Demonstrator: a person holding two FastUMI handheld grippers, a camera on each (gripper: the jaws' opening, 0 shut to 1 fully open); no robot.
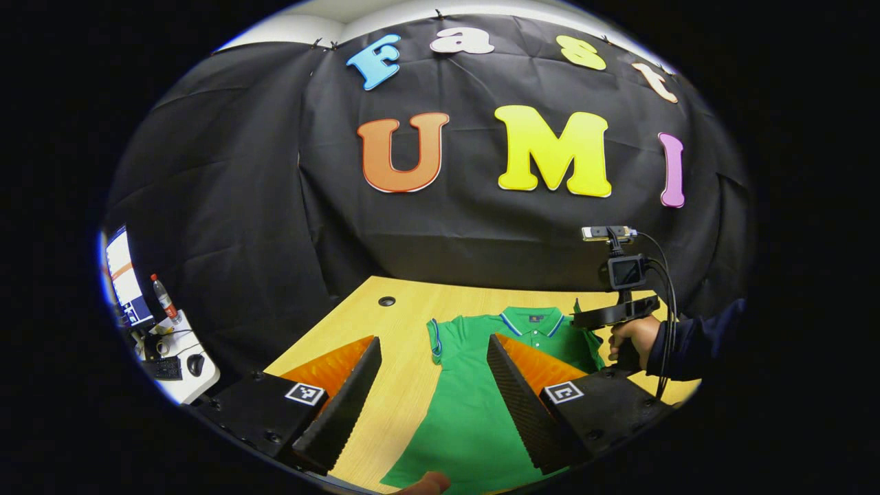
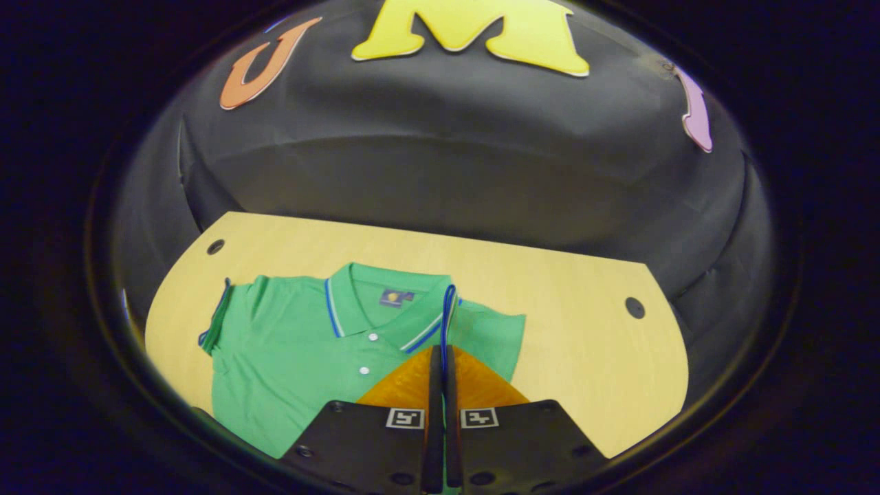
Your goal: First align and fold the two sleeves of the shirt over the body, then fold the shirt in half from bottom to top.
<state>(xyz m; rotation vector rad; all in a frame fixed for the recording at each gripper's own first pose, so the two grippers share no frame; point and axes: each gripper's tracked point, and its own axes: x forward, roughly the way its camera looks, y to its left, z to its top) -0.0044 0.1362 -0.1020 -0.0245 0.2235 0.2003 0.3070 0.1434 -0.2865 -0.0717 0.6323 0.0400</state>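
Your right hand-held gripper [image 2: 440,375] is pinched closed on the blue-trimmed sleeve cuff [image 2: 448,309] of the green shirt [image 2: 289,357], lying flat on the bench [image 2: 577,309]. You're mid sleeve-fold (right side first): carry it inward over the body. Your left hand-held gripper [image 1: 433,385] hangs wide open, empty.

Left gripper [image 1: 433,385] held with fingers spread wide apart, gripping nothing, right gripper [image 2: 442,371] with fingers pressed together on a sleeve edge, hand [image 1: 636,338] wrapped round the right gripper's handle, dark sleeve [image 1: 694,337] behind it
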